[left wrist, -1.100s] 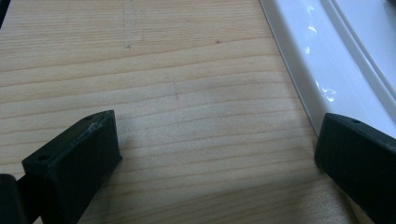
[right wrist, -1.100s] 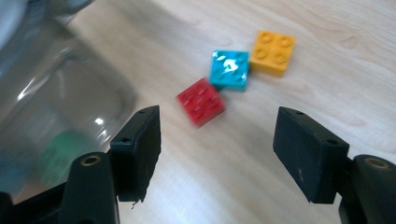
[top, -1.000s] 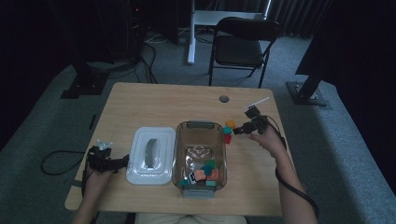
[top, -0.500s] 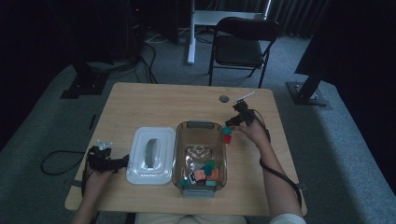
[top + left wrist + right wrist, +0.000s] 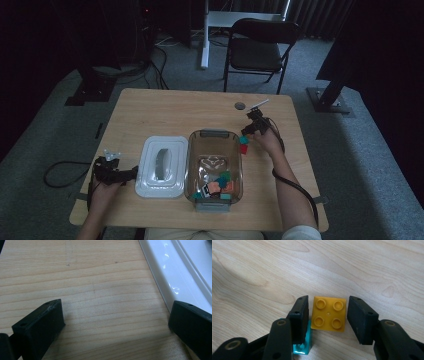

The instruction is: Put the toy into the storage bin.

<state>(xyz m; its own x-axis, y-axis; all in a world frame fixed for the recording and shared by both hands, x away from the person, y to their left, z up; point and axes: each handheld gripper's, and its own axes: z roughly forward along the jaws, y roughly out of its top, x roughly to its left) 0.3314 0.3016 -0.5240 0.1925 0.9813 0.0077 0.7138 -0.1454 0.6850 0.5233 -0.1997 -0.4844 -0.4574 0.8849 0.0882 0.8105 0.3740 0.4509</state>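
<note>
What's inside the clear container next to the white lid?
The clear container holds a heap of small blocks, teal, orange and green, piled at its near end. The far half shows bare bottom. Blocks lower in the heap are covered, so their count cannot be told.

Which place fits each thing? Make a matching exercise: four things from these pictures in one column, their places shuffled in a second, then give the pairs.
Things
1. yellow brick
2. white lid
3. clear tub
4. chair

Places
A. on the floor behind the table
B. between the right gripper's jaws
C. on the table, left of the tub
D. on the table, holding mixed bricks

Pairs: 1-B, 2-C, 3-D, 4-A
</note>
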